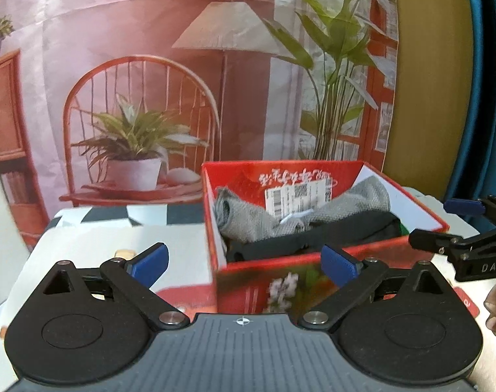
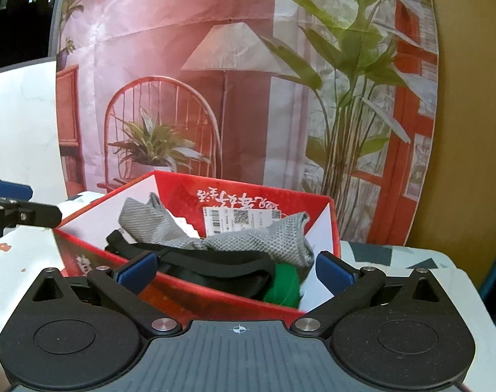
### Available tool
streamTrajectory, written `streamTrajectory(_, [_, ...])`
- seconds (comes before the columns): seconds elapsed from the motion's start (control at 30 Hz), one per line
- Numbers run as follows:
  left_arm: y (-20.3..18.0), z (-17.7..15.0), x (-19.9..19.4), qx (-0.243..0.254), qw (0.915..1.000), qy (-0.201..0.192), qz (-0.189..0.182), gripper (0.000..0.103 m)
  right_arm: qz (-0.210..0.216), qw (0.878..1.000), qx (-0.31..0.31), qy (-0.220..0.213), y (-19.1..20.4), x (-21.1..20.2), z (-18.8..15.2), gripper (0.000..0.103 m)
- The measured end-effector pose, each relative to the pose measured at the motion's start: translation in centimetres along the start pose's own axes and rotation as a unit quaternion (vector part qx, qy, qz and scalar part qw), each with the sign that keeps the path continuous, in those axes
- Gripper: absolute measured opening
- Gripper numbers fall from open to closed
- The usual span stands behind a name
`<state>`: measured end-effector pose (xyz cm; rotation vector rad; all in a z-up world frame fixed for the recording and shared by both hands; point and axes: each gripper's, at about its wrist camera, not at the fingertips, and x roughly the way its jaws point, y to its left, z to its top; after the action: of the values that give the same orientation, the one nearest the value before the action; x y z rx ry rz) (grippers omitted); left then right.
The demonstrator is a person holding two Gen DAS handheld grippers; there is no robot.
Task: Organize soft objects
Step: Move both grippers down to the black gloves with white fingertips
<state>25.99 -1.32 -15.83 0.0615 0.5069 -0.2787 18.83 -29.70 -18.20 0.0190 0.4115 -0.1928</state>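
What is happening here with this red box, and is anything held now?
A person holds two grippers in front of a red box on the table. Inside lie a grey cloth, a black item and something green. The left gripper and right gripper are both open and empty.

A printed backdrop [image 1: 195, 75] of a pink room hangs behind the table [image 1: 94, 238].

A staged home corner: printed living-room backdrop [image 1: 182, 65] behind a cloth-covered table [image 1: 169, 235].
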Motion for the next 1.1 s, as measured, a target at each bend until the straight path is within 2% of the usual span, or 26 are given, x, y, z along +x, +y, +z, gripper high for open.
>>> streamTrajectory(0.4, [1.3, -4.9, -1.0, -0.040, 0.9986, 0.034, 0.009, 0.101, 0.017, 1.000, 0.015, -0.018, 0.8, -3.3, -3.7, 0.103])
streamTrajectory(0.63, [1.3, -6.6, -0.9, -0.047, 0.9975, 0.051, 0.009, 0.101, 0.013, 1.000, 0.016, 0.012, 1.0, -3.5, -6.5, 0.103])
streamTrajectory(0.93, [0.3, -8.7, -0.5, -0.039, 0.9964, 0.075, -0.002, 0.101, -0.014, 0.999, 0.016, 0.044, 1.1, -2.3, -9.8, 0.103])
streamTrajectory(1.1, [0.0, -9.3, 0.0, -0.037, 0.9958, 0.083, -0.014, 0.100, -0.007, 0.998, 0.021, 0.066, 1.0, -1.3, -10.8, 0.103])
